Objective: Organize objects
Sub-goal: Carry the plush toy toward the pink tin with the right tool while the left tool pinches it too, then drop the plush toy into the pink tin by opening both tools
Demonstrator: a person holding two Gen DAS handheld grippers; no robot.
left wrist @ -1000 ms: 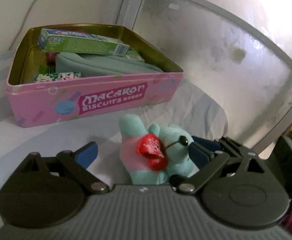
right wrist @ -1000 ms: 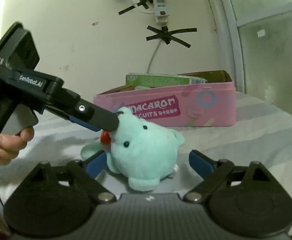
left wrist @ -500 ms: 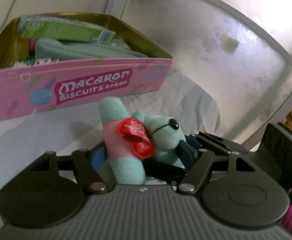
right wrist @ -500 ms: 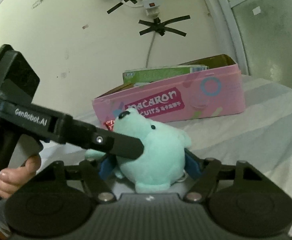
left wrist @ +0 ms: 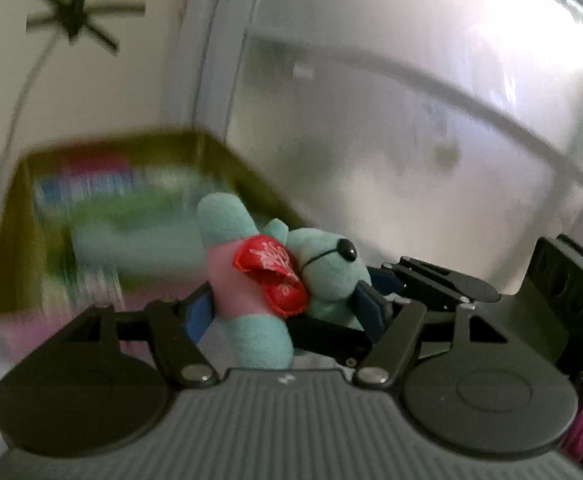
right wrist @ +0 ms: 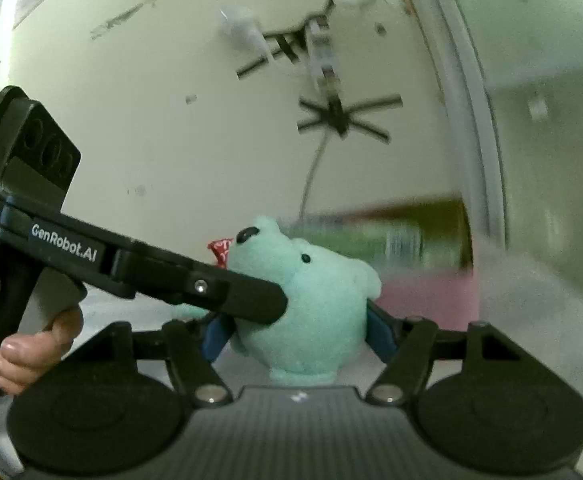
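A mint-green plush toy (left wrist: 251, 280) with a pink belly and a red heart is held by both grippers at once, lifted off the bed. My left gripper (left wrist: 287, 312) is shut on its body and head. My right gripper (right wrist: 297, 334) is shut on its round body (right wrist: 323, 304) from the other side. The left gripper (right wrist: 131, 264) crosses the right wrist view. The pink Macaron biscuit tin (left wrist: 19, 216), blurred, lies behind the toy with a green box and a folded cloth inside; it also shows in the right wrist view (right wrist: 431, 296).
A frosted glass panel (left wrist: 411, 120) with a metal frame stands to the right of the tin. A cream wall (right wrist: 171, 120) with taped cables and a power strip rises behind. Striped bedding (right wrist: 531, 300) lies underneath.
Both grippers closed on the plush toy and lifted it off the bed, toward the tin. The views now tilt upward and the background is motion-blurred.
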